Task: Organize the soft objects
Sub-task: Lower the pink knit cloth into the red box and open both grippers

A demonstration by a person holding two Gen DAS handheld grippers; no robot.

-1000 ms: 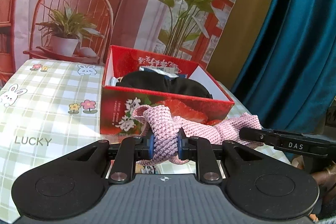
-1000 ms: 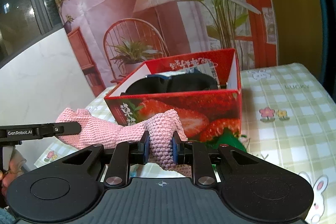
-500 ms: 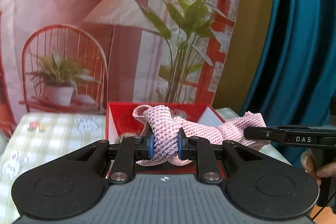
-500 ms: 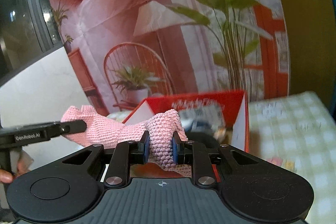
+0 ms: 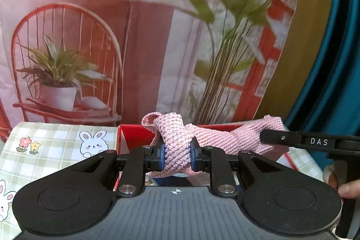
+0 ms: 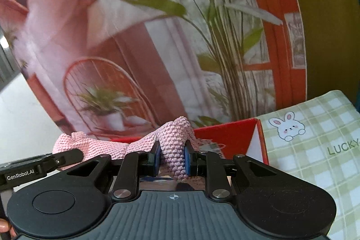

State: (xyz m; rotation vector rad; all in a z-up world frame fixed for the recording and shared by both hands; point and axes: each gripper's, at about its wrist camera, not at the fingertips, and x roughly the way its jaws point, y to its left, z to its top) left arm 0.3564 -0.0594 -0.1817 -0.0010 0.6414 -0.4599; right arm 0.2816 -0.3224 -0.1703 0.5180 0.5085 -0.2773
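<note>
Pink knitted cloth point(image 5: 177, 145) is sitting clamped between the fingers of the left gripper point(image 5: 177, 151) in the left wrist view. Both blue pads point(image 5: 162, 154) are pressing into a bunched end of the knit. From the fingers, the cloth's long axis is running off to the right, roughly level, and its far end is meeting the tip of the right gripper point(image 5: 270, 137), which is entering from the right edge. Directly ahead of the fingers and below the cloth, the red box point(image 5: 132, 136) is showing its rim. The checked tablecloth point(image 5: 56, 150) is lying to the left of the fingers.

In the right wrist view, the right gripper point(image 6: 172, 156) is gripping the opposite end of the same pink cloth point(image 6: 175, 138), with a fold standing up between its pads point(image 6: 187, 160). Here the cloth is running leftward from the fingers to the left gripper's tip point(image 6: 74, 154). The red box's point(image 6: 227, 138) inner wall is lying just ahead and slightly right of the fingers, with the tablecloth point(image 6: 315, 150) beyond it on the right.

Judgement: the cloth is hanging spanned between both grippers, crosswise to each gripper's pointing line, with the box opening forward and below. Neither hand is clearly nearer the box. Lowering both ends together appears to be the move required.
</note>
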